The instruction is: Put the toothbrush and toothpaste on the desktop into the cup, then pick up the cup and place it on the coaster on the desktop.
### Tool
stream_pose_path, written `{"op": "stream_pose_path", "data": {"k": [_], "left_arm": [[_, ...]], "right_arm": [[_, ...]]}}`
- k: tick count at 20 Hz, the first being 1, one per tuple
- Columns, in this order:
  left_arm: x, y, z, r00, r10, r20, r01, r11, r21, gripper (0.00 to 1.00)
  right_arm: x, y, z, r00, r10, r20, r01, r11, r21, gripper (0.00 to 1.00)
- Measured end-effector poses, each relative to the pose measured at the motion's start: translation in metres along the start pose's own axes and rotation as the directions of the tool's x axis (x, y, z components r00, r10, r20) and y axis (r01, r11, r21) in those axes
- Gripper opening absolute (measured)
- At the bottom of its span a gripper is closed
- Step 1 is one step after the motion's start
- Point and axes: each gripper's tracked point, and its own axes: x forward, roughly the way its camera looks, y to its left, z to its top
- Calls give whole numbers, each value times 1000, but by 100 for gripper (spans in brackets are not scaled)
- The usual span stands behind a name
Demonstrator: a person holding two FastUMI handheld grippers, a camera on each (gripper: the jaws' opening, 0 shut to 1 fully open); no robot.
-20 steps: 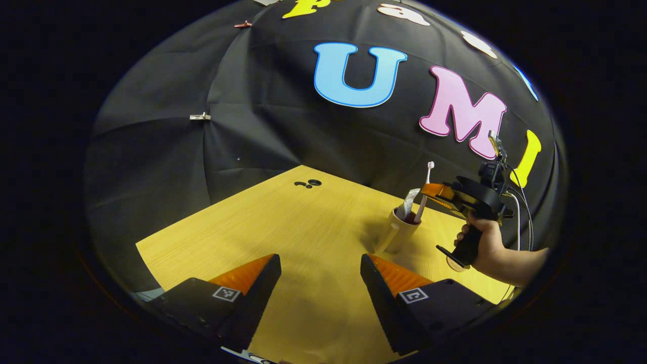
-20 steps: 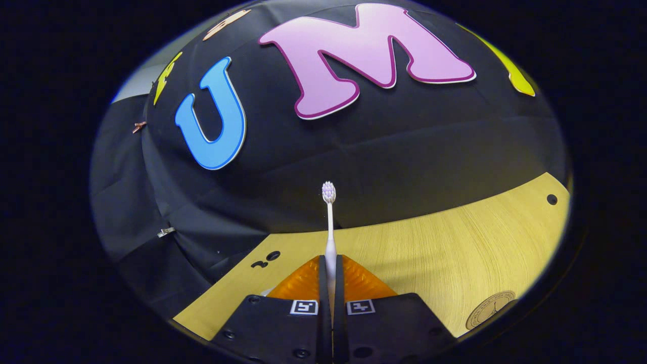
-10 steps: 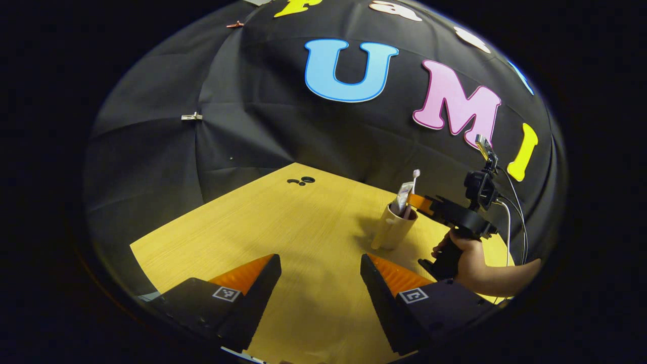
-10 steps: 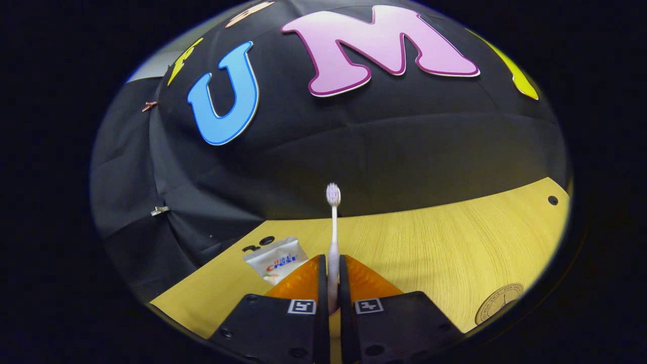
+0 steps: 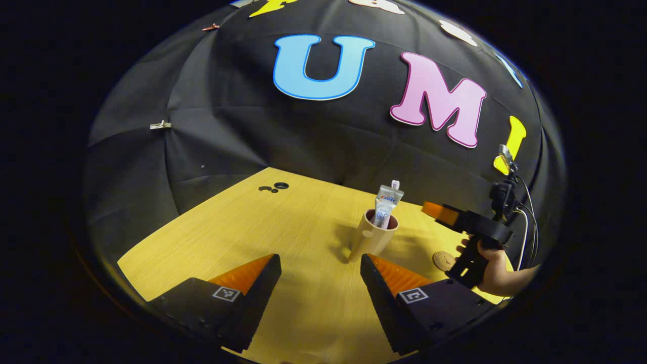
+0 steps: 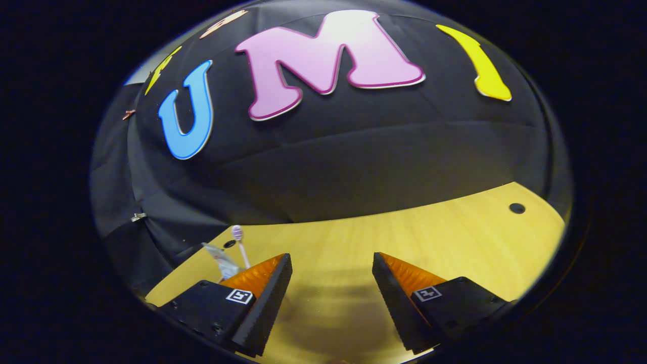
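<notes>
A beige cup [image 5: 371, 238] stands on the wooden desktop [image 5: 263, 237] with the toothpaste tube [image 5: 388, 200] upright in it. The toothbrush head [image 5: 395, 184] pokes up just behind the tube. A round brown coaster [image 5: 445, 260] lies on the desk to the right of the cup. My left gripper [image 5: 321, 265] hovers open in front of the cup, nothing between its fingers. In the right gripper view, my right gripper [image 6: 331, 263] is open and empty; the toothbrush [image 6: 237, 235] and toothpaste [image 6: 220, 260] rise beyond its left finger, which hides the cup. A hand [image 5: 493, 268] holds that gripper [image 5: 435, 210] right of the cup.
The black cloth wall [image 5: 303, 136] closes off the far side of the desk. Small holes [image 5: 275, 187] sit in the desk's far left corner, and another hole [image 6: 516, 208] shows at the far right in the right gripper view. Bare wood lies left of the cup.
My right gripper opened and let go of the toothbrush, which now stands in the cup, then drew back to the right. The left gripper stays open.
</notes>
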Motion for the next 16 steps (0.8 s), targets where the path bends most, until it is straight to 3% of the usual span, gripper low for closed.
{"op": "stream_pose_path", "data": {"k": [7, 8, 11, 16], "left_arm": [[50, -25, 20, 986, -158, -53, 157, 987, -18, 98], [57, -30, 22, 981, -182, -63, 181, 983, -16, 92], [80, -35, 17, 969, -212, -125, 216, 976, 22, 97], [112, -65, -3, 920, -296, -256, 311, 950, 21, 95]], "right_arm": [[-38, -136, 30, 975, -221, 25, 219, 974, 48, 98], [-44, -150, 32, 970, -243, 26, 241, 969, 48, 98], [-61, -191, 32, 953, -303, 24, 302, 952, 46, 98], [-83, -236, 21, 929, -371, -10, 370, 925, 82, 98]]}}
